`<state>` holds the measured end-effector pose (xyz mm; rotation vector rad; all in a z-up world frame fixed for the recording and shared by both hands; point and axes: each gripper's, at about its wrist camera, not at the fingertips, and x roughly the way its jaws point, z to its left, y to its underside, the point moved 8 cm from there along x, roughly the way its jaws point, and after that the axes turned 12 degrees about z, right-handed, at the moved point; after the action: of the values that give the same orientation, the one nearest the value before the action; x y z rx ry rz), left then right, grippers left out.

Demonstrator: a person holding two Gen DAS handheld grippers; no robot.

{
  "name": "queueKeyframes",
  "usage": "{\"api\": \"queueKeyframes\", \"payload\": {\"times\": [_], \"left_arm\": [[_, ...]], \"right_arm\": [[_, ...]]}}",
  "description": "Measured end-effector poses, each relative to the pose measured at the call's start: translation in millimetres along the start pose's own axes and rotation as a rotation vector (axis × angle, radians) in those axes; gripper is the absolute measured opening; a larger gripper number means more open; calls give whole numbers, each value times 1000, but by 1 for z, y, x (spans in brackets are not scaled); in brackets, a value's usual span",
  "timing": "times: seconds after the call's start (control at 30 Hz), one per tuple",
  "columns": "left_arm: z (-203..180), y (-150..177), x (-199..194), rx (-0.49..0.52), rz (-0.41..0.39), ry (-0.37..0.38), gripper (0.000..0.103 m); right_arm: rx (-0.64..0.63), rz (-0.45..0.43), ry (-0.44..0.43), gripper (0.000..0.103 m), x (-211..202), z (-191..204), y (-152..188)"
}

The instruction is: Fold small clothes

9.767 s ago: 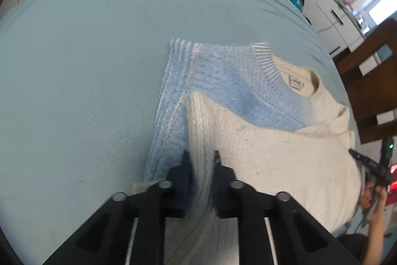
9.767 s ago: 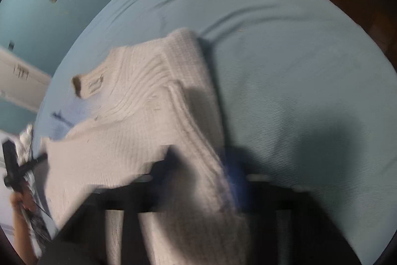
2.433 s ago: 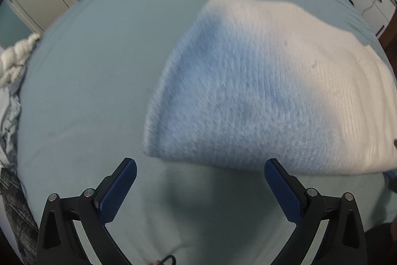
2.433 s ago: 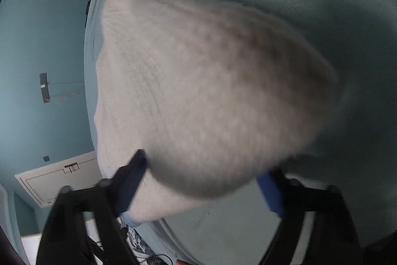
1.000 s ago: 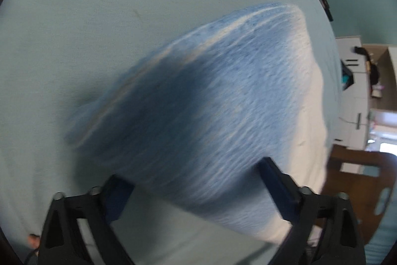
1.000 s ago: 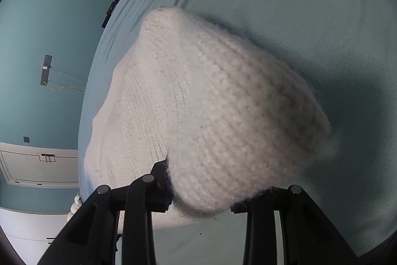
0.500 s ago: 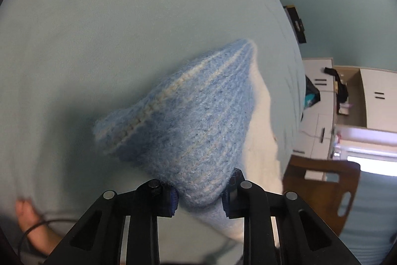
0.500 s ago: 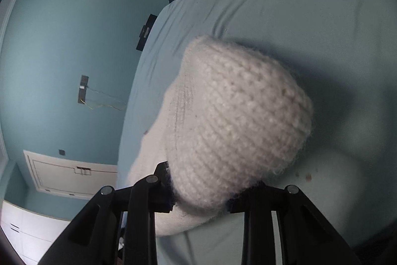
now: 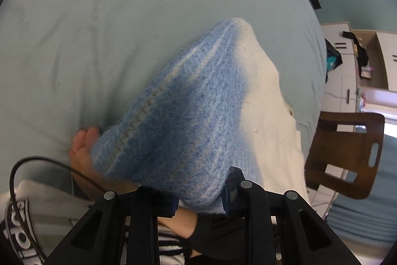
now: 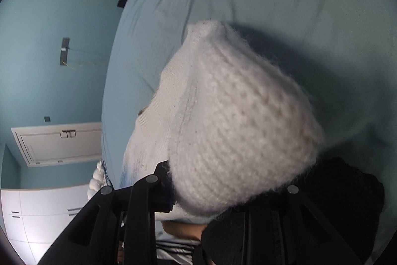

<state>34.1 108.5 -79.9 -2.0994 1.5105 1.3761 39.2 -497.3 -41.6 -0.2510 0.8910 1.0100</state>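
Folded fuzzy knit sweater [image 9: 198,121], blue fading to cream

The folded blue-and-cream knitted wool sweater [image 9: 198,116] is fuzzy and coarse-ribbed, with loose fibres standing off its edges; its cream end [image 10: 238,135] shows a chunky, matt stitch. Beneath the sweater, the pale teal cotton bed sheet [image 9: 111,16] is smooth, matt and softly creased. Beside the bed, the brown wooden chair back [image 9: 347,155] looks smooth with a slight sheen.
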Motion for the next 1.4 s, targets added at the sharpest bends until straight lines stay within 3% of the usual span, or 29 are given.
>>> {"api": "queueKeyframes", "payload": {"times": [0.1,0.23,0.33,0.43,0.57,0.63,0.67,0.7,0.73,0.77,0.8,0.83,0.87,0.9,1.0,1.03,1.13,1.2,1.3,1.37,1.4], "left_arm": [[-6,-9,0,-85,49,69,24],[-34,-47,-10,-143,50,167,24],[-59,-88,-7,-259,42,262,24],[-89,-138,9,-326,15,279,27],[-130,-202,36,-307,-61,304,28],[-162,-238,41,-172,-139,395,28],[-169,-247,43,-118,-145,393,29],[-171,-254,46,-81,-139,354,33],[-169,-255,47,-92,-131,319,38],[-168,-252,44,-93,-124,342,53],[-170,-249,38,-50,-119,362,81],[-173,-245,32,2,-125,353,89],[-173,-239,20,84,-166,310,101],[-168,-234,8,140,-221,232,103],[-154,-219,-10,252,-288,-52,103],[-149,-214,-18,292,-310,-165,103],[-139,-195,-35,330,-405,-407,103],[-137,-183,-30,353,-415,-469,103],[-148,-169,4,464,-335,-444,103],[-159,-166,26,547,-320,-442,103],[-162,-167,37,587,-328,-485,103]], "right_arm": [[-57,37,69,23,4,7,-12],[17,136,2,24,10,15,-35],[27,214,-16,25,16,32,-74],[123,284,-80,35,31,44,-124],[172,243,-125,46,61,55,-201],[146,183,-143,52,75,58,-233],[137,144,-122,58,83,54,-249],[135,119,-85,67,88,46,-257],[139,99,-71,67,93,40,-263],[146,91,-97,67,95,35,-263],[135,77,-130,67,91,36,-262],[105,65,-156,67,85,38,-260],[43,44,-171,67,73,36,-254],[-7,14,-149,67,64,35,-251],[-133,-120,101,77,38,19,-244],[-165,-145,147,77,33,16,-240],[-243,-150,158,77,35,17,-226],[-282,-134,203,77,49,17,-222],[-290,-102,268,77,79,22,-237],[-267,-69,262,68,101,14,-236],[-255,-61,262,58,111,10,-235]]}}
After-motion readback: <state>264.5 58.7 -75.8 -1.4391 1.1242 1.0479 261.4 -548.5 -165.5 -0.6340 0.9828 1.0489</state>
